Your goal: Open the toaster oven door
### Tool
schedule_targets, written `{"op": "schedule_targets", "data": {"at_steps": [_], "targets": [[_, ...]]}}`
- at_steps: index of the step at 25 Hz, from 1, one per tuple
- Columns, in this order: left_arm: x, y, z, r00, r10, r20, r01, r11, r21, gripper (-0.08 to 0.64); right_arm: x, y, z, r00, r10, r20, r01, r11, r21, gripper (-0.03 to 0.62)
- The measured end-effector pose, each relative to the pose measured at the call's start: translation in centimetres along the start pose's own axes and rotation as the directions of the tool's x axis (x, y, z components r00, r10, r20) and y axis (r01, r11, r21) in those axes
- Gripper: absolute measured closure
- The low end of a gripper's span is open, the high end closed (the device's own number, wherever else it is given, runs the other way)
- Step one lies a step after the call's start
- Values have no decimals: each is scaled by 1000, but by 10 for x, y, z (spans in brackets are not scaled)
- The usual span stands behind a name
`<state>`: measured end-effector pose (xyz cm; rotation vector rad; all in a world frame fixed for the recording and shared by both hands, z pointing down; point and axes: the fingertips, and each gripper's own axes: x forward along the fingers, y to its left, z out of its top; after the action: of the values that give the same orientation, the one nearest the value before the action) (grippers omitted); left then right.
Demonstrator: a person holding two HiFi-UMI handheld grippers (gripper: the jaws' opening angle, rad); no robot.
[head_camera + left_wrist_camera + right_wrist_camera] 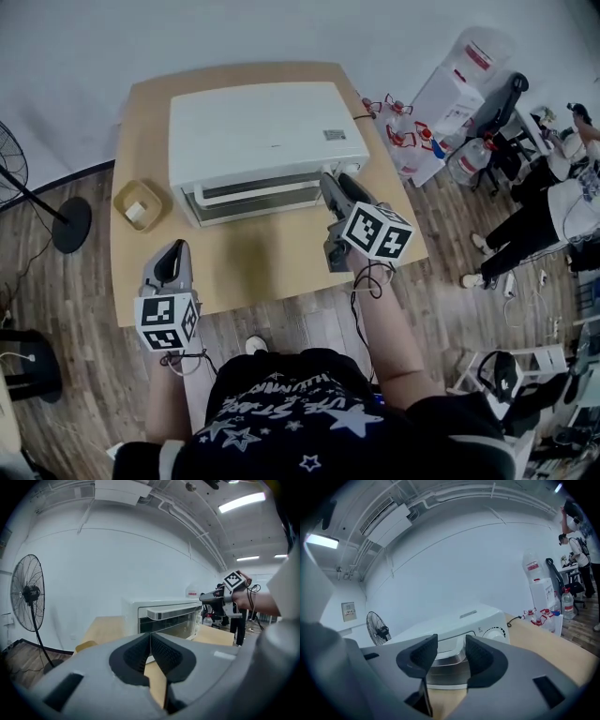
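Observation:
A white toaster oven (262, 131) stands on the wooden table (262, 267), its glass door (253, 200) closed under a silver handle (255, 187). My right gripper (332, 184) is at the right end of that handle, just in front of the oven. In the right gripper view its jaws (451, 651) stand apart, and the handle (447, 662) shows in the gap past the pads without either pad pressing on it. My left gripper (172, 254) hovers over the table's front left, far from the oven, with its pads (150, 641) together and nothing between them.
A small yellow tray (139, 205) with a white item lies left of the oven. The oven's dials (493, 632) are on its right face. A standing fan (37, 206) is on the floor at left. Water bottles (403, 131), a dispenser (459, 84) and people (562, 197) are at right.

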<state>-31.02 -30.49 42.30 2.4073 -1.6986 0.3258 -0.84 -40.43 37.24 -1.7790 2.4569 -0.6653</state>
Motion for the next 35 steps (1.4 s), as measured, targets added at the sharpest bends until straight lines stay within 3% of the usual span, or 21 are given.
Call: {"op": "schedule_targets", "data": {"at_steps": [8, 13, 25, 35], "targets": [[23, 8, -1, 998, -50, -22, 50, 999, -16, 535, 30, -10, -5, 995, -58, -85, 57, 998, -13, 423], [29, 8, -9, 997, -60, -46, 59, 998, -20, 536, 35, -10, -9, 992, -53, -116, 52, 999, -9, 454], [4, -12, -17, 998, -1, -58, 1, 1000, -2, 535, 22, -9, -14, 991, -40, -126, 33, 998, -55, 458], [-18, -34, -24, 998, 10, -64, -10, 1000, 5, 537, -6, -7, -34, 982, -49, -180, 21, 988, -152, 459]]}}
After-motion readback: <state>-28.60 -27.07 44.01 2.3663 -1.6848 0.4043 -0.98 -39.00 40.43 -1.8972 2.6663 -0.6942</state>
